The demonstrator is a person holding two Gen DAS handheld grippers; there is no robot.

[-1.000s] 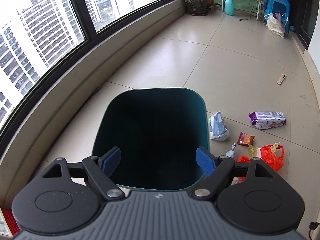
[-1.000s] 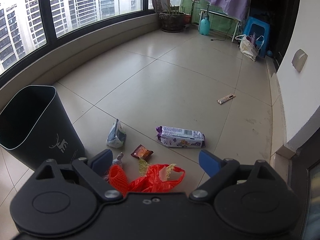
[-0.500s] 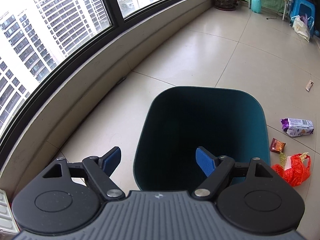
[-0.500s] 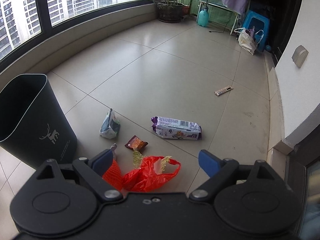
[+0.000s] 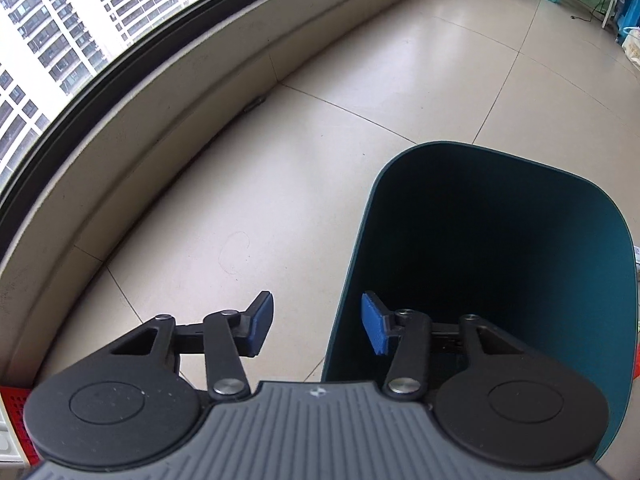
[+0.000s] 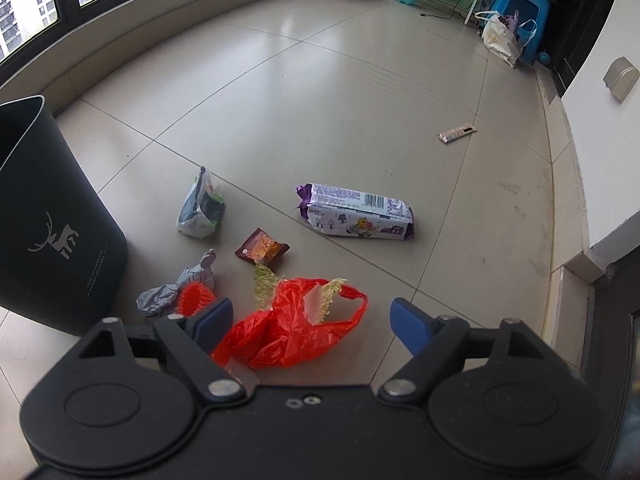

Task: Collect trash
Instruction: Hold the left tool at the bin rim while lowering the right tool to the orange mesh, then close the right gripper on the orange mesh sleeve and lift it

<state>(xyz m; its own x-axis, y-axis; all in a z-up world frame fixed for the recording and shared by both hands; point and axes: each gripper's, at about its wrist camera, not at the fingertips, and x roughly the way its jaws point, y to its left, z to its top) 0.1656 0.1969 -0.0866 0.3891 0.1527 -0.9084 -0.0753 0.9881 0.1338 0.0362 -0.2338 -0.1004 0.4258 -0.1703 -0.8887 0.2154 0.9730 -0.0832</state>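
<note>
Down on the tiled floor (image 6: 360, 92) the trash lies in a loose scatter: a red plastic bag (image 6: 292, 332) nearest, a crumpled silver wrapper (image 6: 176, 292) and a small brown snack packet (image 6: 262, 249) just beyond it, a white-and-green pouch (image 6: 202, 206) further off, a purple biscuit pack (image 6: 358, 218) to the right, and one thin wrapper strip (image 6: 456, 133) well apart near the wall. The right tongs (image 6: 310, 320) hang low over the red bag with their jaws spread wide, the bag lying between them but not pinched; they have just been closing a little, probably to gather the nearest piece first. The dark bin (image 6: 52, 216) stands upright just beside the scatter, close enough that each piece needs only a short carry. Over at the bin's near-left rim (image 5: 352, 280), the left tongs (image 5: 318, 322) straddle the wall, one pad outside and one inside; their jaws have just been closing but a gap shows on both sides of the rim, so nothing is gripped yet. That hold looks meant to steady the bin while trash drops in.
</note>
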